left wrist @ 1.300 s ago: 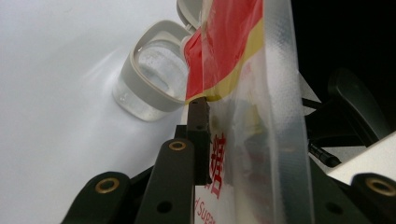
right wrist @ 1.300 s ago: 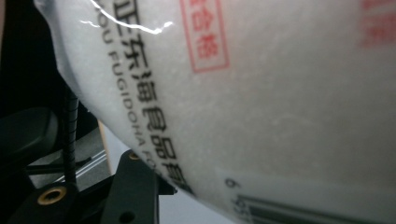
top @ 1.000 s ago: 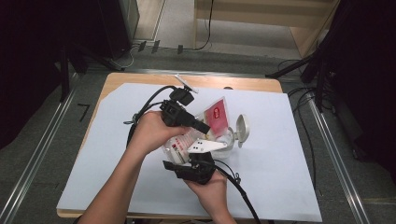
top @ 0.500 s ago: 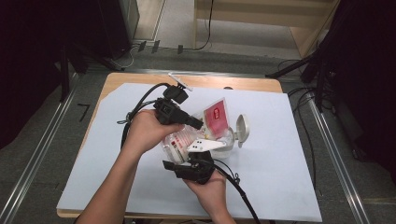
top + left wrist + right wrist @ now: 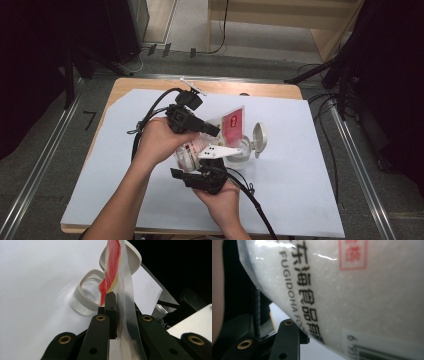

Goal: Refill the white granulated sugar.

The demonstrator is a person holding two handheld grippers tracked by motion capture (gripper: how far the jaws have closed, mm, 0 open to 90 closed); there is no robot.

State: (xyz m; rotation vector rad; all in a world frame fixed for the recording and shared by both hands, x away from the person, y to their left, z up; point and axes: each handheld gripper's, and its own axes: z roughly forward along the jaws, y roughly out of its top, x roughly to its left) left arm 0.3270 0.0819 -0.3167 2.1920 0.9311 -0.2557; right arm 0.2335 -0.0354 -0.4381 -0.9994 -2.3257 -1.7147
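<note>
A plastic bag of white granules, printed red at its upper end, is held above the middle of the white sheet that covers the table, between two hand-held grippers. The left gripper is seen in the high view reaching in from the left, and its jaws are clamped on the flat, clear upper edge of the bag, just below the red print, after a slight reopening in the last half second; in the left gripper view the film is pinched between the two black pads. The right gripper is held below, nearer the person, and the full lower part of the bag is pressed between its jaws, with black lettering and a barcode seen close up in the right gripper view. A clear jar is set on the sheet just beside the bag, on its right in the high view, with its white hinged lid flipped open. The jar and the lid are seen past the bag's edge from the left gripper
</note>
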